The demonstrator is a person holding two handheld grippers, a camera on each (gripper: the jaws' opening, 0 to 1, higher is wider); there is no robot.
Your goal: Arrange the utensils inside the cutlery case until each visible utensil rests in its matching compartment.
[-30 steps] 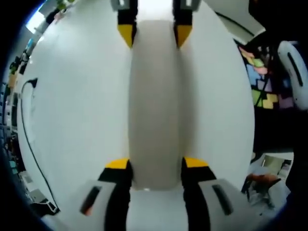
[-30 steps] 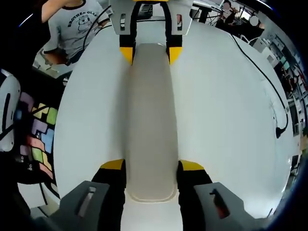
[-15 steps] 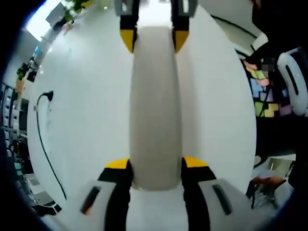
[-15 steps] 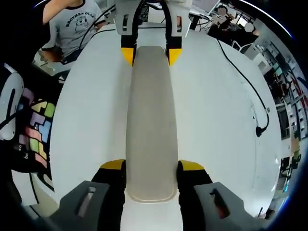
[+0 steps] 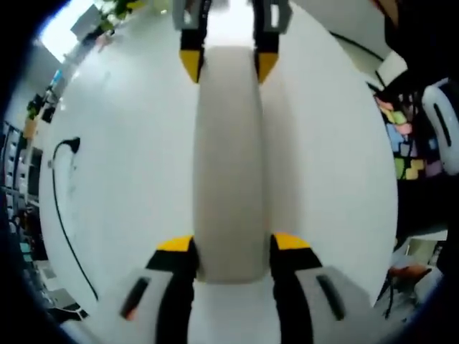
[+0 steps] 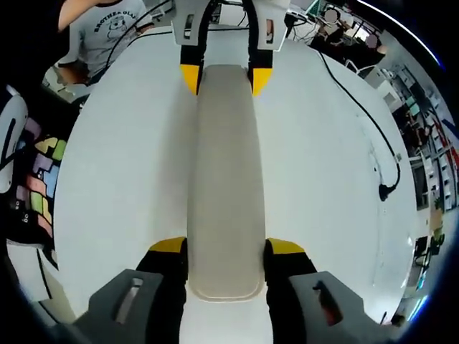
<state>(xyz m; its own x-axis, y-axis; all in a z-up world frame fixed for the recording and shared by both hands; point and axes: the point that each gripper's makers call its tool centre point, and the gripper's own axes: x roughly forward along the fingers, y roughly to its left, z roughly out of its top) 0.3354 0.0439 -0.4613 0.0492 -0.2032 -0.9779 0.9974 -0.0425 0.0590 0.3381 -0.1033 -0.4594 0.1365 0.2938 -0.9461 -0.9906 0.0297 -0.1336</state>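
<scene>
The cutlery case [image 5: 229, 158] is a long, pale grey, smooth shape with rounded ends, over the white table. Its surface is plain and I see no utensils on it. In the left gripper view, my left gripper [image 5: 233, 244] is shut on the case's near end, with a yellow-tipped jaw on each long side. My right gripper [image 5: 226, 63] clamps the far end at the top. In the right gripper view the case [image 6: 224, 179] runs away from my right gripper [image 6: 227, 247], which is shut on it. My left gripper [image 6: 224, 75] holds the opposite end.
The white round table [image 6: 323, 186] lies under the case. A black cable [image 5: 61, 208] lies across it near one edge, and the cable [image 6: 373, 136] also crosses the right gripper view. A person in a grey T-shirt [image 6: 100, 36] sits beyond the table. Coloured floor tiles [image 5: 409, 143] lie past the edge.
Both grippers have kept their hold on the case's ends. Both views have shifted with the hands, and more of the table and less of the floor show around the case.
</scene>
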